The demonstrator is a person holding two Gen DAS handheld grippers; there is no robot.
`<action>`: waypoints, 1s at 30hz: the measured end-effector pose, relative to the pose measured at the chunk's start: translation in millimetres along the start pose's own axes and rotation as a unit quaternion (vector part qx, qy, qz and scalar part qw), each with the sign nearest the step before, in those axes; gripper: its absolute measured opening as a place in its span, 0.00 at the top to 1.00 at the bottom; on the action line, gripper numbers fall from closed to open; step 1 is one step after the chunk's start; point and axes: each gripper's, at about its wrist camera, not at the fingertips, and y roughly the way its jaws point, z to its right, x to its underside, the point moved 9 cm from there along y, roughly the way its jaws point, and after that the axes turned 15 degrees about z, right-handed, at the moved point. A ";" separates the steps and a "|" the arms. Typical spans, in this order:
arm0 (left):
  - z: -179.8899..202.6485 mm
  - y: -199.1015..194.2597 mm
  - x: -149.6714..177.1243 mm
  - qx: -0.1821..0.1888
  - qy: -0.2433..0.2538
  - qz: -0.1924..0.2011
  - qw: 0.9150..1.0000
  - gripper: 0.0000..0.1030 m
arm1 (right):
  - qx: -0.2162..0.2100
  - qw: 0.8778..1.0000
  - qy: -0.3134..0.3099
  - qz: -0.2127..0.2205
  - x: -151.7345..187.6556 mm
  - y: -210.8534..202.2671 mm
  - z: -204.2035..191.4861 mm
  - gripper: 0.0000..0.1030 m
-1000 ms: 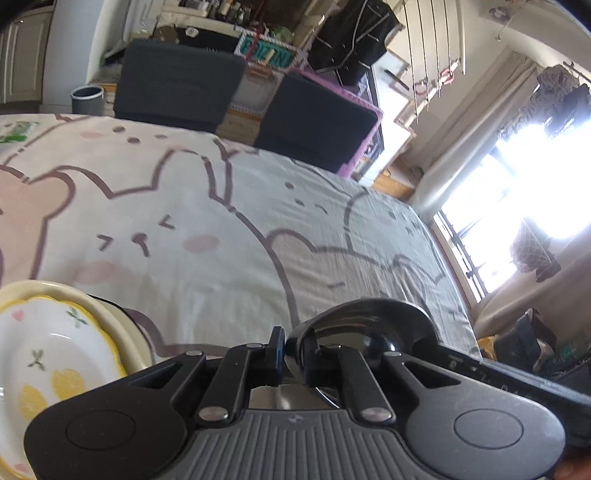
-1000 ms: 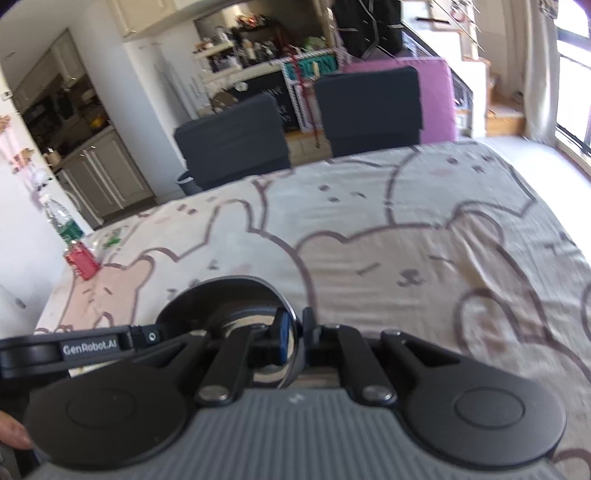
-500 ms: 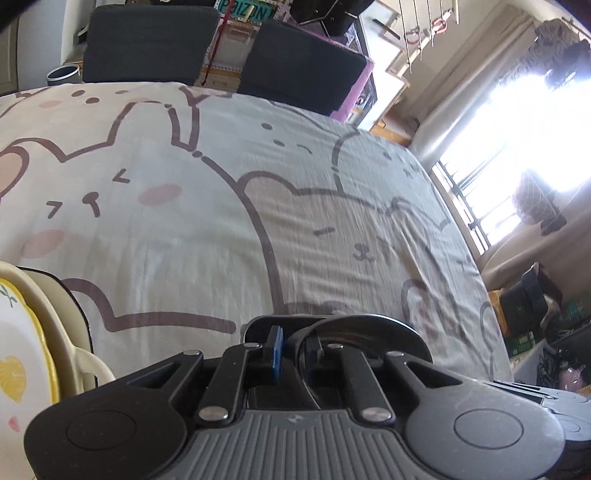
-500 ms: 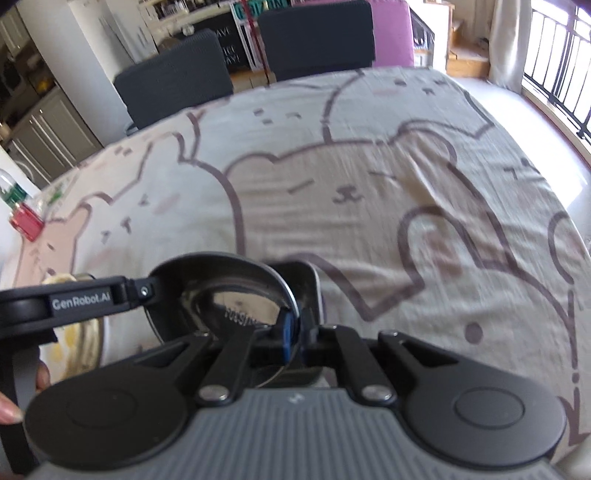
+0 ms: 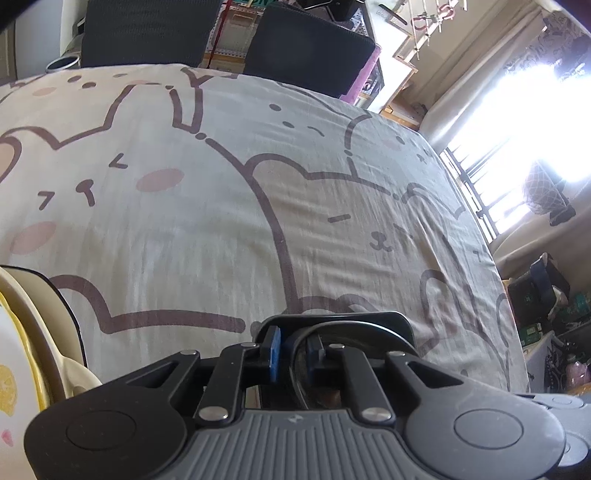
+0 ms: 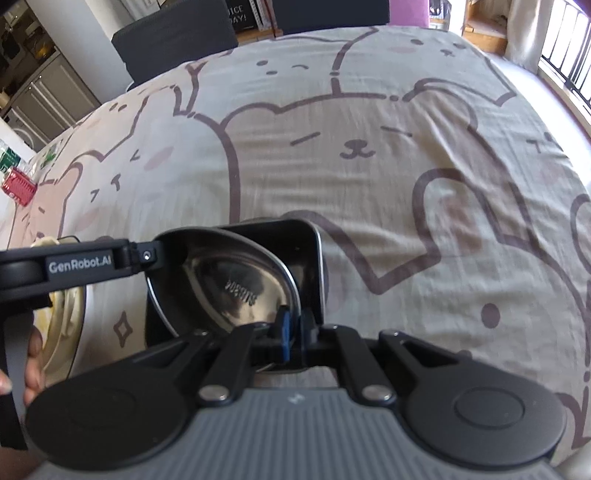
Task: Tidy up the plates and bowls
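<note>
A: Item one, steel bowl (image 6: 236, 284)?
B: Lower centre of the right wrist view, tilted, shiny inside facing the camera, stamped lettering on its bottom. Its rim is pinched in the narrow jaws of the right gripper (image 6: 294, 328). The left gripper (image 6: 147, 254) comes in from the left edge of that view and reaches the bowl's opposite rim.

A: Left gripper (image 5: 293, 349), jaws?
B: Narrow, closed on the bowl's (image 5: 354, 332) thin rim, bottom centre of the left wrist view.

A: Item two?
B: Dark rectangular tray (image 6: 306, 254), directly behind the bowl, on the table (image 6: 369, 122). Whether the bowl touches it, I cannot tell.

A: Item three?
B: Yellow-patterned plate (image 5: 11, 387) in a cream dish (image 5: 48, 332), lower left edge of the left wrist view.

A: Surface?
B: Cloth with cartoon bear outlines. Two dark chairs (image 5: 147, 31) stand at the far side, top of frame.
</note>
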 end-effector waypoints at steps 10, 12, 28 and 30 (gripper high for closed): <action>-3.0 -2.6 -7.4 0.021 -0.049 0.008 0.999 0.71 | -0.006 1.000 0.000 -0.016 4.0 10.1 -5.2 0.90; 0.8 -8.2 -13.0 0.020 -0.037 0.021 0.999 0.59 | -0.005 1.000 -0.002 -0.016 4.4 10.6 -7.1 0.90; -5.0 -39.6 -18.6 0.007 0.030 0.044 0.999 0.41 | -0.025 0.997 0.022 0.076 -22.9 -18.1 2.1 0.55; -6.3 -42.3 -17.4 0.010 0.039 0.042 0.998 0.45 | -0.018 0.995 0.026 0.096 -29.2 -21.5 9.7 0.56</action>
